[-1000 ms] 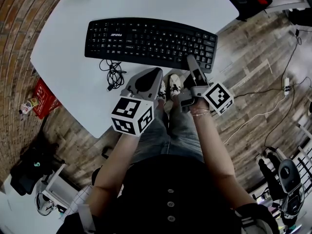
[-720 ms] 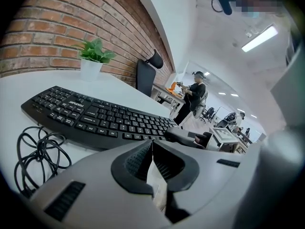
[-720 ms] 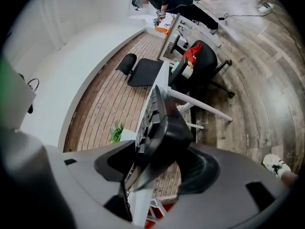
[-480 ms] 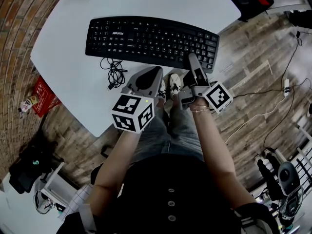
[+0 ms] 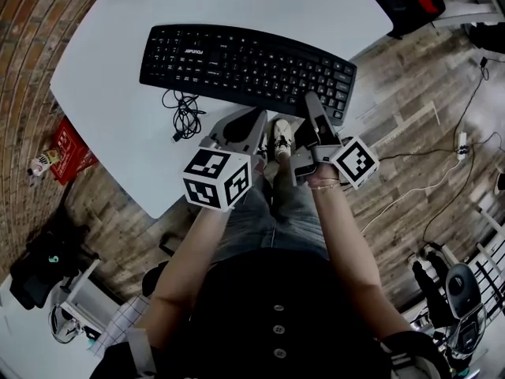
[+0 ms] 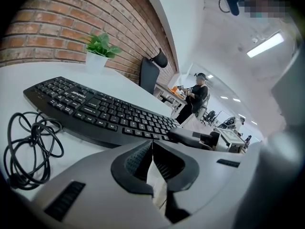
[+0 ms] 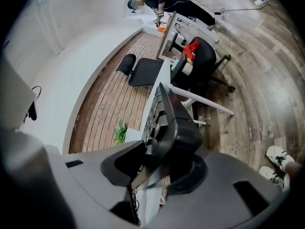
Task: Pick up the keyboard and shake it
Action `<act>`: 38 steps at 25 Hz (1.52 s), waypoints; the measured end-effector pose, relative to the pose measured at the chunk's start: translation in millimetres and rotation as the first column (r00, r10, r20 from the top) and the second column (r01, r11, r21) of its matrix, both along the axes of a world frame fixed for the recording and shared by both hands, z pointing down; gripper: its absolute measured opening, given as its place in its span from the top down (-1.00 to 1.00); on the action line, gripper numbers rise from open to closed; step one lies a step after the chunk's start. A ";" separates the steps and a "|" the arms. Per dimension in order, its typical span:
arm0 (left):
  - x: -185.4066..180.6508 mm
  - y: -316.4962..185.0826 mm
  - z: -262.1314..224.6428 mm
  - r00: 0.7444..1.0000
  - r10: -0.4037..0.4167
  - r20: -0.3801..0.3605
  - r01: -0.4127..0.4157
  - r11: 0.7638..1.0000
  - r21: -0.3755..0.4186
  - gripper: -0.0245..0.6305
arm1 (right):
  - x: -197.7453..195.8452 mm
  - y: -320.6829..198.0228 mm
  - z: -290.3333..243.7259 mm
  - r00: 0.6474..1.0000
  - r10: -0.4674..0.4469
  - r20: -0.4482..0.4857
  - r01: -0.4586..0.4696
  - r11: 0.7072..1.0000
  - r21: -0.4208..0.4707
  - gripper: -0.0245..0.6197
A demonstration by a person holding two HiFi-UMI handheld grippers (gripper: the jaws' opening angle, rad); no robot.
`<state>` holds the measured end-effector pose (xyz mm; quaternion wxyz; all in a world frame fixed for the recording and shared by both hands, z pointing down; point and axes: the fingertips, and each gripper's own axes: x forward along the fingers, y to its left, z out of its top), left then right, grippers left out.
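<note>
Head view: black, gently curved keyboard (image 5: 245,65) lies flat on the smooth white tabletop (image 5: 237,6). A thin black cable (image 5: 183,115) is loosely coiled just beside its near edge. The grey plastic left claw (image 5: 254,118) sits near that edge.

Left gripper view: ribbed dark pads are closed together, nothing between them.

Right gripper view: right claw (image 7: 159,149) has just been closing on the keyboard's right end. The pads seem to press both faces, but the far pad is partly hidden.

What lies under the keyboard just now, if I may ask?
Mostly the white table. The keyboard overhangs its edge at the near right corner; there the right tongs, jaws just closing, clamp it, one jaw underneath. Anything beneath the rest is covered.
</note>
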<state>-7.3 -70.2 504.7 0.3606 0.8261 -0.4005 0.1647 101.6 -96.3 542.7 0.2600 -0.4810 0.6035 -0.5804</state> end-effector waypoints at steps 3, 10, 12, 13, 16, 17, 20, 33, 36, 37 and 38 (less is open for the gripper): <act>2.5 1.8 -0.2 0.999 0.005 -0.038 -0.006 1.000 -0.020 0.87 | 0.1 3.1 -4.1 1.000 -0.004 0.000 0.004 1.000 0.005 0.47; -7.4 6.2 4.8 0.987 -0.072 -0.144 0.058 0.993 -0.100 0.87 | 1.4 0.6 -18.4 1.000 -0.027 -0.011 0.027 0.999 0.018 0.51; -13.3 3.3 6.4 0.984 -0.088 -0.152 0.072 0.991 -0.111 0.87 | 2.5 0.1 -20.0 0.999 -0.028 -0.021 0.028 0.999 0.015 0.52; -16.0 1.8 7.2 0.984 -0.092 -0.155 0.075 0.990 -0.116 0.87 | 2.9 -0.1 -20.7 0.999 -0.028 -0.023 0.028 1.000 0.014 0.52; -20.1 -0.1 7.4 0.980 -0.094 -0.173 0.072 0.989 -0.132 0.87 | 3.2 0.0 -24.1 0.999 -0.034 -0.027 0.034 0.999 0.007 0.52; -20.2 0.2 7.0 0.979 -0.095 -0.181 0.071 0.988 -0.136 0.87 | 3.5 0.1 -25.3 0.999 -0.037 -0.030 0.037 0.999 0.004 0.52; -17.7 3.7 8.8 0.974 -0.098 -0.205 0.065 0.985 -0.161 0.70 | 4.2 -0.3 -30.6 0.998 -0.046 -0.036 0.046 0.999 0.000 0.52; -18.5 0.0 2.7 0.901 -0.207 -0.380 0.110 0.959 -0.262 0.12 | 4.2 -0.3 -54.9 0.991 -0.135 -0.023 0.135 0.991 0.000 0.54; -18.6 0.4 0.4 0.869 -0.232 -0.436 0.108 0.951 -0.290 0.11 | 2.7 -1.6 -59.8 0.987 -0.161 -0.023 0.161 0.987 0.000 0.55; -19.8 -0.6 -2.0 0.856 -0.243 -0.456 0.112 0.949 -0.294 0.11 | 2.2 -2.0 -61.0 0.986 -0.165 -0.024 0.165 0.986 0.000 0.55; -21.0 -1.9 -5.0 0.840 -0.256 -0.479 0.117 0.947 -0.300 0.11 | 2.2 -2.2 -61.6 0.986 -0.167 -0.025 0.168 0.986 -0.001 0.55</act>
